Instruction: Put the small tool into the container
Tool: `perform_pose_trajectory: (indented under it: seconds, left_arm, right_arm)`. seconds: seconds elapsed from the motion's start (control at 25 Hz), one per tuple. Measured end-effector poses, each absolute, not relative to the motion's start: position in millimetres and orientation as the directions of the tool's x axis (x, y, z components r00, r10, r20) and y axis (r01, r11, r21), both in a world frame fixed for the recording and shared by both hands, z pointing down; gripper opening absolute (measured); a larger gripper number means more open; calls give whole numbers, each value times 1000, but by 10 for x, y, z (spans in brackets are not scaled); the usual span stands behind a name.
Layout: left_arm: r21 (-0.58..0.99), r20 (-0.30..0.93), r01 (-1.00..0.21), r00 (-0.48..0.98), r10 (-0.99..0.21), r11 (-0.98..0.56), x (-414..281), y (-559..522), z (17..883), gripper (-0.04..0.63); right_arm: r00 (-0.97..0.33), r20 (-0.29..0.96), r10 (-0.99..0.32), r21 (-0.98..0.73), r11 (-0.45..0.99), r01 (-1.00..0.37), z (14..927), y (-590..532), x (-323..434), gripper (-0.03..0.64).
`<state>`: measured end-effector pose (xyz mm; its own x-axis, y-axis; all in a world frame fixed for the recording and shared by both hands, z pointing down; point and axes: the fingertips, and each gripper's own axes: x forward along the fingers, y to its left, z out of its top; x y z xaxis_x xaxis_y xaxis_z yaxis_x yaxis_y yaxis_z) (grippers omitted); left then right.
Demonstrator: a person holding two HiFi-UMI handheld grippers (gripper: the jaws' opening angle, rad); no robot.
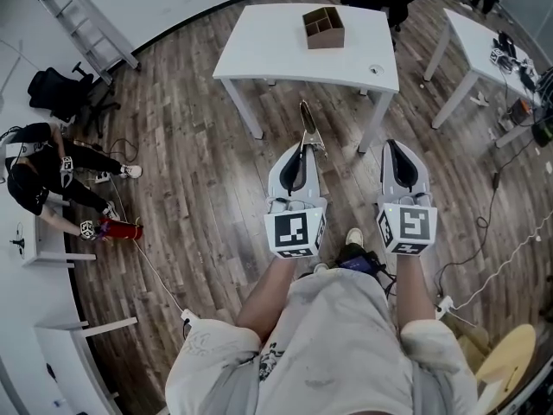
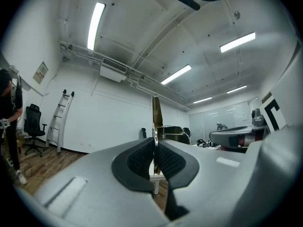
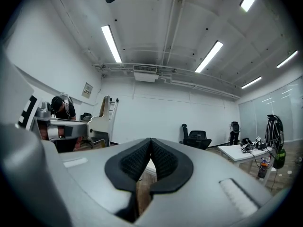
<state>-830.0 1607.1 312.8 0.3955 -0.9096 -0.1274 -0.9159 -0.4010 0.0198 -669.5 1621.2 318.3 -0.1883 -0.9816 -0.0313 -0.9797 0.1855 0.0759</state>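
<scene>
A thin metal tool (image 1: pixel 308 124) sticks forward out of my left gripper (image 1: pixel 301 149), which is shut on it. In the left gripper view the tool (image 2: pixel 156 115) stands as a narrow brass-coloured blade rising from between the black pads (image 2: pixel 142 160). My right gripper (image 1: pixel 397 148) is held beside it, shut with nothing between its pads (image 3: pixel 135 162). The container, a brown box (image 1: pixel 323 27) with inner compartments, stands on a white table (image 1: pixel 276 50) ahead of both grippers, well beyond the tool's tip. Both grippers hang over wooden floor.
A second white table (image 1: pixel 471 37) with small items stands at the right. A ladder (image 1: pixel 86 24) leans at the far left. A person in black (image 1: pixel 34 180) crouches at the left by a white desk. Cables trail over the floor at the right.
</scene>
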Motion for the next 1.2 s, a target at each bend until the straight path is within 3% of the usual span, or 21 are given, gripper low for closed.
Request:
perform_pose_trajectory:
  seconds: [0.32,0.64,1.2]
  left_arm:
    - [6,-117,-925,378,-918,-381,-7918,15218,3083,21]
    - [16,-109,-934,353,-929,-357,-7031,13704,3117,21]
    - [-1,-100,-940,340,-935,-341,-4376,11040,3021,21]
  right_arm:
    - [-198,-41,-979,66,195,-979,3113,15316,-6247,5]
    - [-200,-40,-979,64,197,-978,3163,13775,-5291,5]
    - [-224,-42,-974,44,223,-974,3101,11060,-2678,5]
